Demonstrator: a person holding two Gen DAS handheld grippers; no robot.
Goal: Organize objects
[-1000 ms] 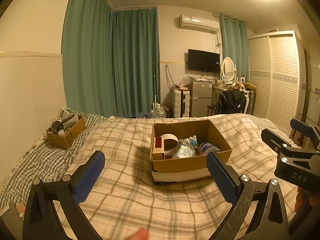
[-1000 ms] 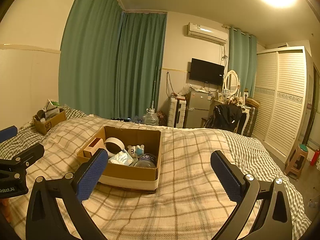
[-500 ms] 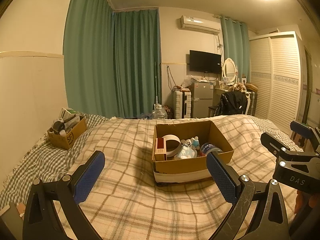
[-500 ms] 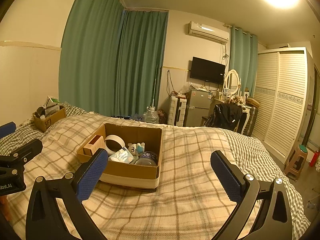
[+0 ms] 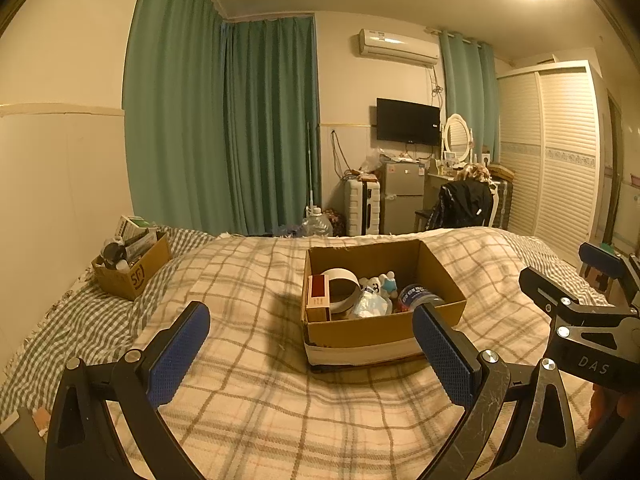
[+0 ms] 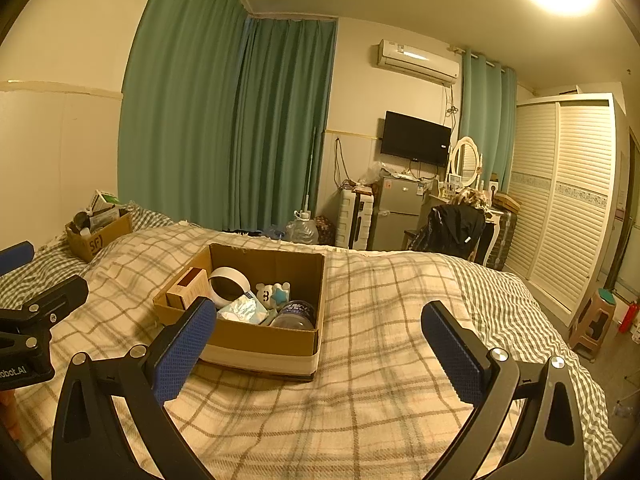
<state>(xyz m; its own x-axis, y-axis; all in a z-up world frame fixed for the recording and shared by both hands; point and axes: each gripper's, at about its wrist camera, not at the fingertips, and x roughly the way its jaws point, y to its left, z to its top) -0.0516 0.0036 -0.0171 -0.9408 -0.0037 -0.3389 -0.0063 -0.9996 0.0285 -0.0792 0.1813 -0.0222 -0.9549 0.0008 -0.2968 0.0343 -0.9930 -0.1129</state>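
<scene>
An open cardboard box (image 5: 360,334) (image 6: 256,344) sits mid-bed on the plaid blanket. Inside lie a red-and-tan carton (image 5: 318,298) (image 6: 188,288), a white ring-shaped roll (image 5: 340,286) (image 6: 228,286), a small white and blue plush (image 5: 380,284) (image 6: 274,292), a crumpled pale packet (image 5: 370,304) (image 6: 242,308) and a blue-lidded jar (image 5: 418,296) (image 6: 294,314). My left gripper (image 5: 310,350) is open, held short of the box with nothing between its fingers. My right gripper (image 6: 320,348) is open too, to the right of the box, and appears at the left wrist view's right edge (image 5: 584,312).
A second cardboard box (image 5: 132,270) (image 6: 98,234) full of items stands near the wall at the bed's far left. Beyond the bed are green curtains, a suitcase (image 5: 362,206), a small fridge (image 5: 402,196), a chair with a dark jacket (image 5: 464,204) and a stool (image 6: 596,320).
Both views have shifted slightly relative to the box. Both grippers stay open and empty.
</scene>
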